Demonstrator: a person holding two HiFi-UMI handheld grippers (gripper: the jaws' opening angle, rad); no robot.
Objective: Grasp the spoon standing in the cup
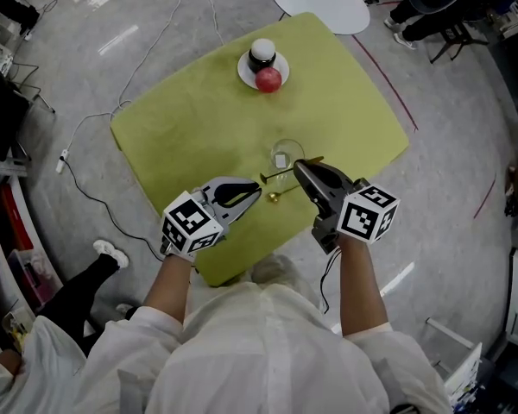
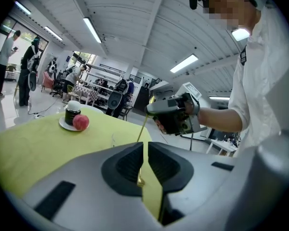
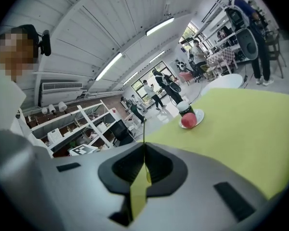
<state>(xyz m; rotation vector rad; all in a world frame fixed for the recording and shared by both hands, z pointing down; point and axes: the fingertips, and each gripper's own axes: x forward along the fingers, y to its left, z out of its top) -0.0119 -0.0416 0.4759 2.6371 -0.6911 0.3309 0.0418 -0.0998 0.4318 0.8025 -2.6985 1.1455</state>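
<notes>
A clear glass cup (image 1: 287, 155) stands on the green table (image 1: 181, 119), and the gold spoon (image 1: 281, 195) is out of it. My right gripper (image 1: 297, 167) is shut on the spoon's thin handle (image 3: 144, 131), which crosses its tips upright. From there the spoon (image 2: 143, 129) slants down toward my left gripper (image 1: 260, 191). The left gripper's jaws are drawn almost together. The spoon's bowl shows in the slit between them (image 2: 140, 180), and I cannot tell whether it touches them.
A saucer (image 1: 246, 72) at the table's far side carries a black jar with a white lid (image 1: 262, 53) and a red apple (image 1: 268, 79). Beyond stands a white round table (image 1: 319, 1). Cables (image 1: 86, 188) lie on the floor to the left, near a person's leg (image 1: 86, 283).
</notes>
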